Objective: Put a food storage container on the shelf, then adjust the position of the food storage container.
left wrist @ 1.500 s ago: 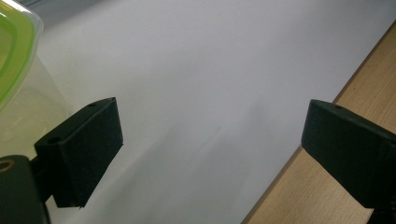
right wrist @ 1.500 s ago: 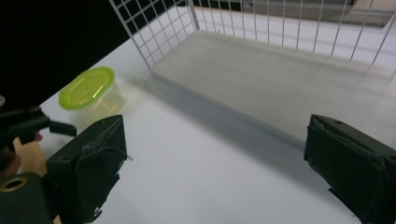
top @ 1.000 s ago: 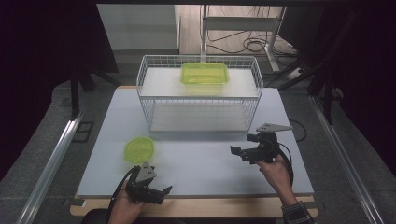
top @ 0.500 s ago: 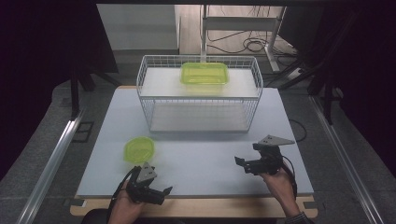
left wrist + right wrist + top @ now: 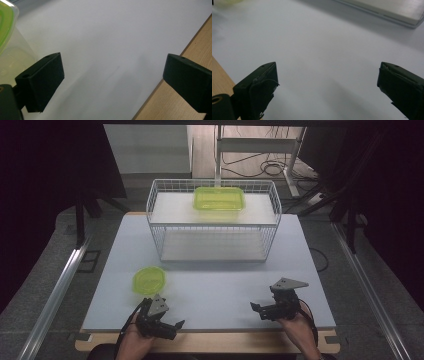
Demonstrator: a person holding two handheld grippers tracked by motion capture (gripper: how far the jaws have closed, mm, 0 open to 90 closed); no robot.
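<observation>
At the near edge of the white table [image 5: 220,290], my two tongs rest released, gripping nothing: left gripper [image 5: 172,326] just short of one round green-lidded container [image 5: 148,280], right gripper [image 5: 257,309] well apart. Beyond stands one wire rack [image 5: 214,220], carrying one rectangular green container [image 5: 219,198].

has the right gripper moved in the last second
Yes. The right gripper has pulled back toward the table's near edge, away from the wire basket.
</observation>
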